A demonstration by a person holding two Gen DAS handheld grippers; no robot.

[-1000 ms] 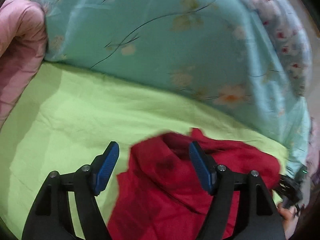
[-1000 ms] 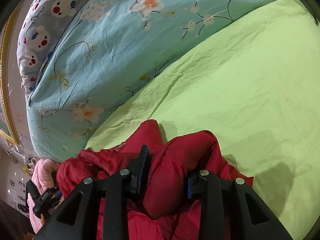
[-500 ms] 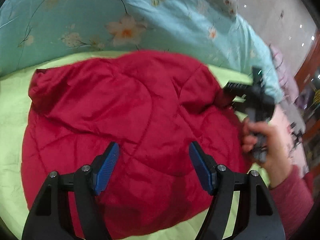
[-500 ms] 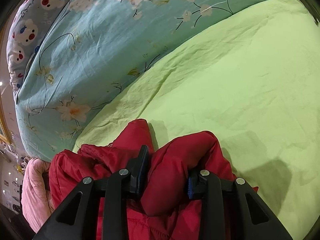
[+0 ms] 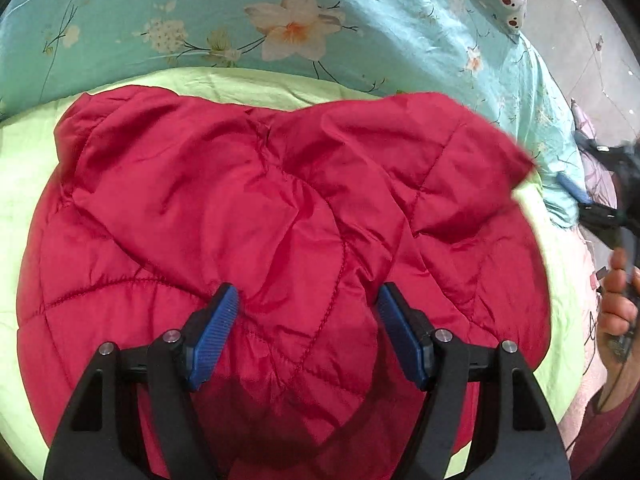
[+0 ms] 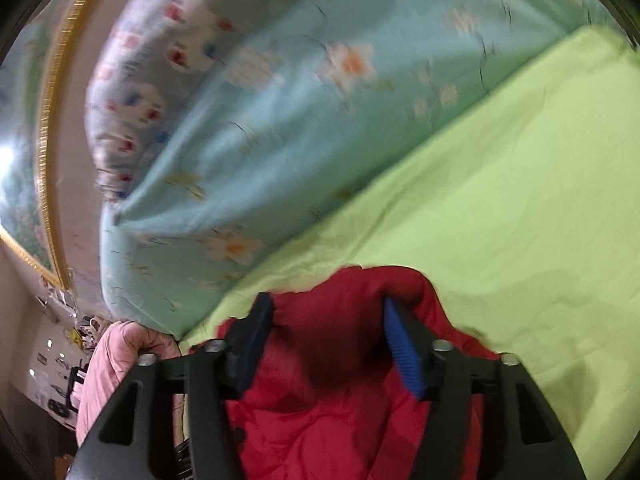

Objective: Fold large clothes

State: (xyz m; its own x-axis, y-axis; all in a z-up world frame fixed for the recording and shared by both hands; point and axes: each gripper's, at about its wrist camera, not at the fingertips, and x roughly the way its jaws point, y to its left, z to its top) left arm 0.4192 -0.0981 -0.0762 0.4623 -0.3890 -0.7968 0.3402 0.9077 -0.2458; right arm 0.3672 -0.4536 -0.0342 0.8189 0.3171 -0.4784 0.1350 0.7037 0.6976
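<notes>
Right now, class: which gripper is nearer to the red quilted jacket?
Left. The left gripper hangs open right over the red quilted jacket; the right gripper, jaws just opened, sits off its edge.

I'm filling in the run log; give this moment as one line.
left gripper: open over red jacket | right gripper: jaws just opened, jacket fold loose between | green sheet

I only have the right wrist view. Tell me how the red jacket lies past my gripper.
Observer: The jacket lies spread out and crumpled across the green sheet.
Operator: Give me the left gripper.
Observer: The left gripper hangs open over the jacket's near part, gripping nothing.
Operator: Now place mine.
Observer: The right gripper, whose jaws have just been opening, sits off the jacket's right edge in the left wrist view, with no fabric pinched.
</notes>
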